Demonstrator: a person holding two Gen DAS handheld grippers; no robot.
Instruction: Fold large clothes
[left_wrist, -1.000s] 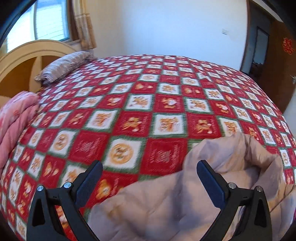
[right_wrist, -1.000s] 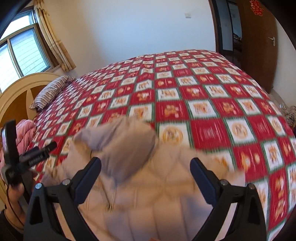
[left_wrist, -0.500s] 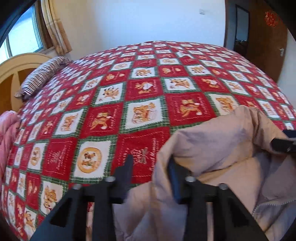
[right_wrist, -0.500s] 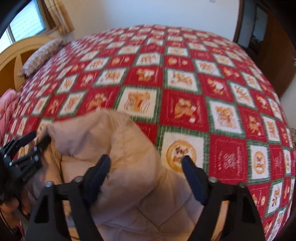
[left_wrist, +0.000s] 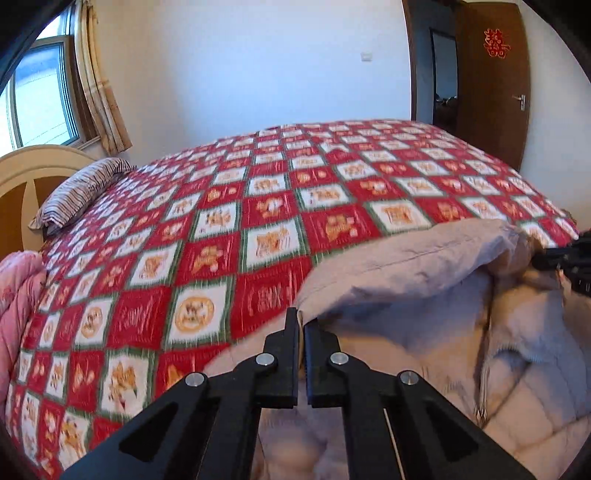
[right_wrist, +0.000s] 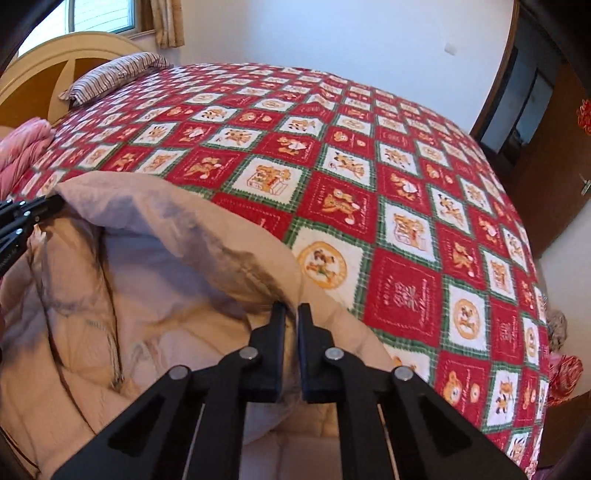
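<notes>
Now both claws pinch one raised hem, ready to fold.
The beige quilted padded jacket (left_wrist: 424, 269) lies on the red patchwork bed (left_wrist: 258, 206); left claw (left_wrist: 301, 325) and right claw (right_wrist: 291, 314) clamp its edge's opposite ends, the edge spanning between them.

bed (right_wrist: 406, 280): red checked cover | on it: beige jacket (right_wrist: 177, 295), striped pillow (right_wrist: 110, 75), pink quilt (left_wrist: 18, 295)

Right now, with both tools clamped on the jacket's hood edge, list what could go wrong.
1. The left tool and right tool each pinch only a thin edge of the beige padded jacket; the fabric may slip out when lifted.
2. The bulky body hangs slack between them and may bunch, spoiling the fold.
3. The dangling zipper pull could snag on the red quilt.
</notes>
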